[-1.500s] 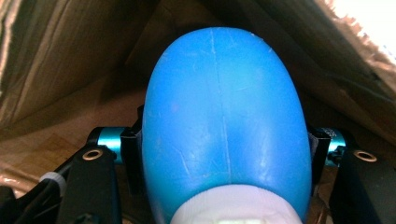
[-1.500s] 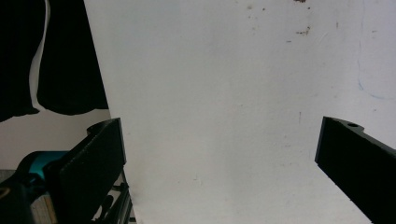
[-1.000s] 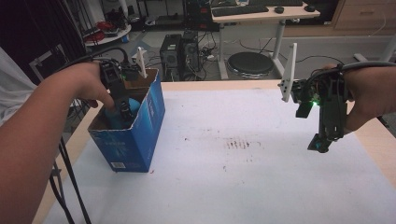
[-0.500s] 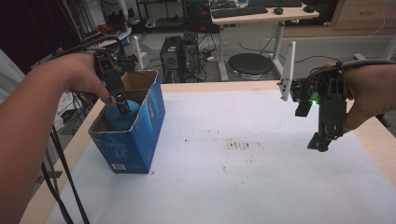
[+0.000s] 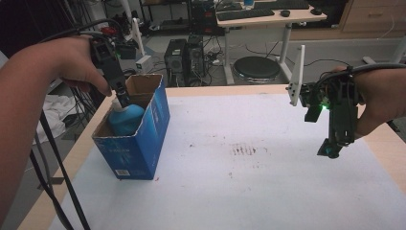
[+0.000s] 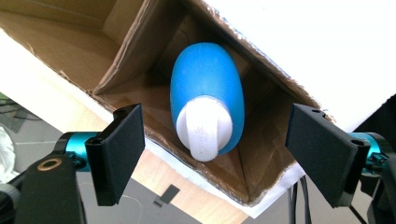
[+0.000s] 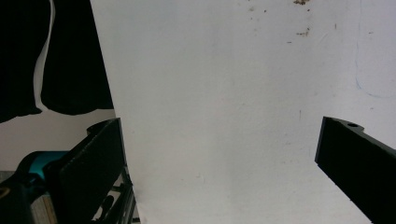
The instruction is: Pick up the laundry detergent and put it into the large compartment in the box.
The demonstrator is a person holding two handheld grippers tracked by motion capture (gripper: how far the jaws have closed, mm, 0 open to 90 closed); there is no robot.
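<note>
The blue plastic bottle with a white cap [image 6: 208,100] stands inside the open blue cardboard box [image 5: 143,139] at about nine o'clock on the white-covered counter [image 5: 249,182]. The left gripper [image 5: 119,98] hovers just above the cap; its fingers [image 6: 119,156] have just been opening and stand spread, nothing pinched. At three o'clock, the right gripper [image 5: 330,151] points down, fingers [image 7: 93,163] spread and empty.

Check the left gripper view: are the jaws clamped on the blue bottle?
No, the left gripper stands open, clear of the blue bottle in the cardboard box.

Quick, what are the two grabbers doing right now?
Left gripper: just opened, above the blue bottle in the box.
Right gripper: open, empty.
</note>
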